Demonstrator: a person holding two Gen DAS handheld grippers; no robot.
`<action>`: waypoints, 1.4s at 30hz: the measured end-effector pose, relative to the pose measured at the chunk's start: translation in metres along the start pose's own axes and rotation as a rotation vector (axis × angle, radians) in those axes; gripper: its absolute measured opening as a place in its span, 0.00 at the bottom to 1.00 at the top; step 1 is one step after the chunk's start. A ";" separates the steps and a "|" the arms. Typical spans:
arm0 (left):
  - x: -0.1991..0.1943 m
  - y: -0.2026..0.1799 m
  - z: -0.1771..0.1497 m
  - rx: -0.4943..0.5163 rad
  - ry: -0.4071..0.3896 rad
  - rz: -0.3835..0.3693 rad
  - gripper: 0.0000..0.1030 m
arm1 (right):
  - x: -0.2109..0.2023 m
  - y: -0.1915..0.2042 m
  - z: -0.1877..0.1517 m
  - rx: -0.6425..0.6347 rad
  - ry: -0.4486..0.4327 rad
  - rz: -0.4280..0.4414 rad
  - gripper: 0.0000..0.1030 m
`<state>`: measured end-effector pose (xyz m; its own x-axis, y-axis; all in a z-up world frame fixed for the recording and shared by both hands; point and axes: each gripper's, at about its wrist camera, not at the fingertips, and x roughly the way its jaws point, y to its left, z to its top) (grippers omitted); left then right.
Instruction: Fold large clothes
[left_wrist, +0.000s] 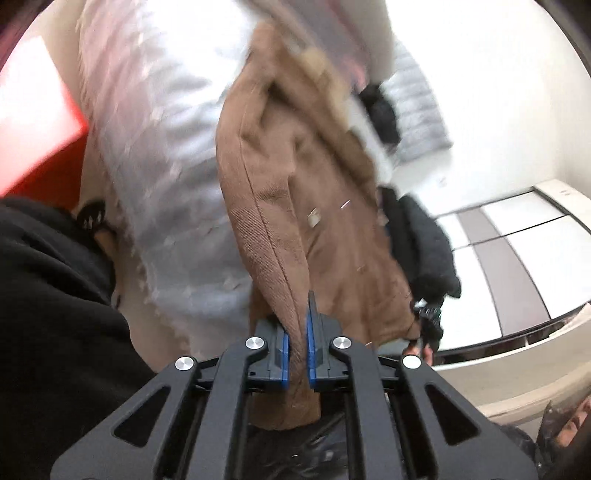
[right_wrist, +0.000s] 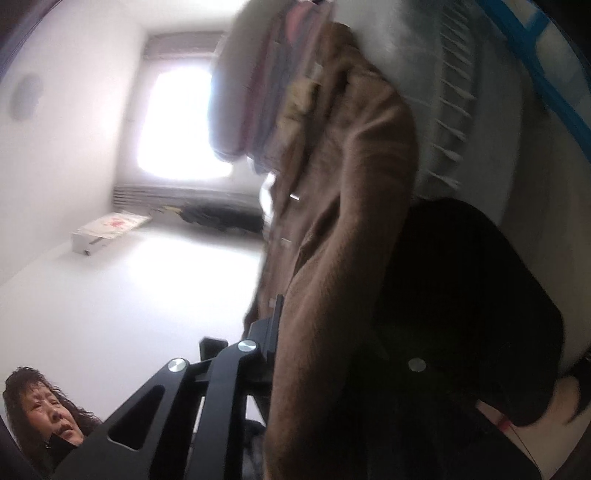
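Left gripper: the left gripper (left_wrist: 297, 347) is clamped narrow on a thick fold of the brown garment (left_wrist: 295, 206); the blue pads (left_wrist: 283, 350) press the cloth from both sides, and the fold runs down between them and out below.

Right gripper: the right gripper (right_wrist: 275, 332) is closed down on another part of the same garment (right_wrist: 343, 206). Only one black finger (right_wrist: 275, 317) shows; brown cloth drapes over the other side and hides it.

Brown garment: heavy, soft, woolly weave with a fine diagonal rib and a stitched seam along the rolled edge. It hangs in long, rumpled folds between the two grippers, lifted above the bed.

Bed: a pale quilted cover (left_wrist: 166, 155), soft and puffy, with small stitched tufts, lies behind the garment.

Other clothes: a dark, crumpled piece (left_wrist: 421, 243) and a grey ribbed knit (left_wrist: 417, 118) lie on the bed past the brown cloth; both are blurred.

Person: a black sleeve (left_wrist: 55, 295) fills the left wrist view's lower left corner.

Room: white walls and a bright window (right_wrist: 177, 125), washed out by glare.
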<state>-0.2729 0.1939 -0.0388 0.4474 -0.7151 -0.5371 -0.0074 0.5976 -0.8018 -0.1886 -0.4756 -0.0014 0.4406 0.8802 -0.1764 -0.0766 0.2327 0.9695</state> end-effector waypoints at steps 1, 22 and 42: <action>-0.007 -0.005 0.001 0.010 -0.026 -0.009 0.05 | 0.000 0.006 0.000 -0.010 -0.014 0.017 0.12; -0.056 -0.109 -0.019 0.157 -0.146 -0.144 0.04 | -0.032 0.075 -0.010 -0.104 -0.131 0.246 0.12; -0.033 -0.058 0.145 -0.083 -0.311 -0.285 0.04 | 0.022 0.080 0.146 -0.087 -0.222 0.309 0.12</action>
<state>-0.1575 0.2354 0.0634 0.6901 -0.6965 -0.1966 0.0892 0.3514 -0.9320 -0.0543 -0.4977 0.0971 0.5674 0.8053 0.1720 -0.3075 0.0135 0.9514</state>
